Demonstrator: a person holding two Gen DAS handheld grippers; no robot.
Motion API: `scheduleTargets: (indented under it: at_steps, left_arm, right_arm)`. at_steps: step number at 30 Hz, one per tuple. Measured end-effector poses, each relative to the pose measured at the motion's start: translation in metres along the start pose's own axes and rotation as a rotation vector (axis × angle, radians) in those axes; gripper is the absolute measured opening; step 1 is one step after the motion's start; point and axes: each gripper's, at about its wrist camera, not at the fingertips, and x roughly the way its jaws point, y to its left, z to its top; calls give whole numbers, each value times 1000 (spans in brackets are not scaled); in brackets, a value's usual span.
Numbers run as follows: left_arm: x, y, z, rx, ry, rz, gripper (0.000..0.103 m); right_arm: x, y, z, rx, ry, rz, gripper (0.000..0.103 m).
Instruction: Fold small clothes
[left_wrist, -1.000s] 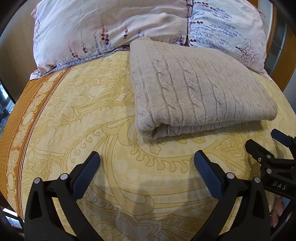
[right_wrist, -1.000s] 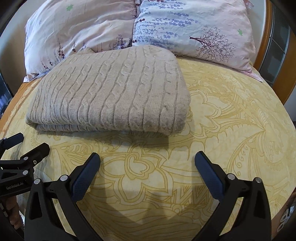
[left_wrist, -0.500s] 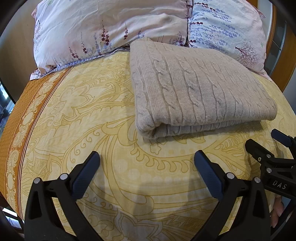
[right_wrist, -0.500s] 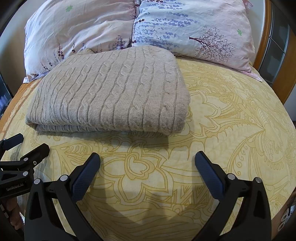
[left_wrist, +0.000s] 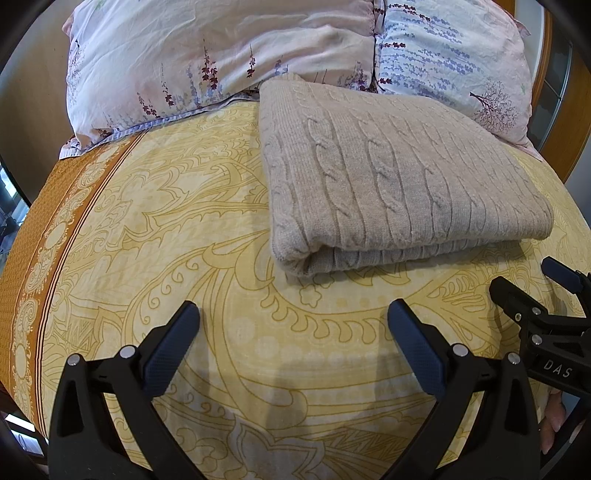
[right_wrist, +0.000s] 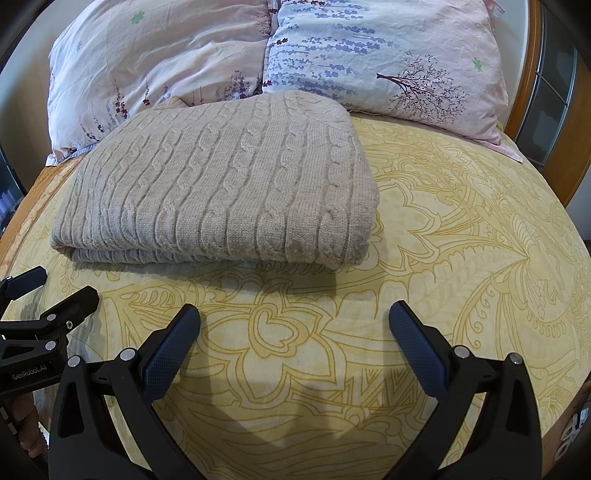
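A beige cable-knit sweater (left_wrist: 391, 177) (right_wrist: 221, 188) lies folded into a neat rectangle on the yellow patterned bedspread (left_wrist: 155, 236) (right_wrist: 461, 229), its far edge against the pillows. My left gripper (left_wrist: 293, 325) hovers open over bare bedspread, a short way in front of the sweater's near left corner. My right gripper (right_wrist: 295, 325) is open too, in front of the sweater's near right corner, with nothing between its fingers. Each gripper shows at the edge of the other's view: the right one (left_wrist: 535, 288), the left one (right_wrist: 48, 295).
Two floral pillows (left_wrist: 229, 55) (right_wrist: 388, 48) stand at the head of the bed behind the sweater. A wooden bed frame (right_wrist: 532, 55) curves along the right. An orange border (left_wrist: 40, 229) runs down the bedspread's left side. A hand shows by the right edge (left_wrist: 554, 417).
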Motion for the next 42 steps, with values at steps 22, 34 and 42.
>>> scheduleTargets:
  at_steps: [22,34,42]
  left_arm:
    - [1,1,-1,2,4,-2,101]
    - [2,1,0,4,5,-4,101]
    - [3,1,-2,5,8,-7,101]
  right_arm:
    - [-1,0,0,-1,-1,1,102]
    - [-1,0,0,-1,-1,1,102]
    - [0,0,0,0,-2,1,102]
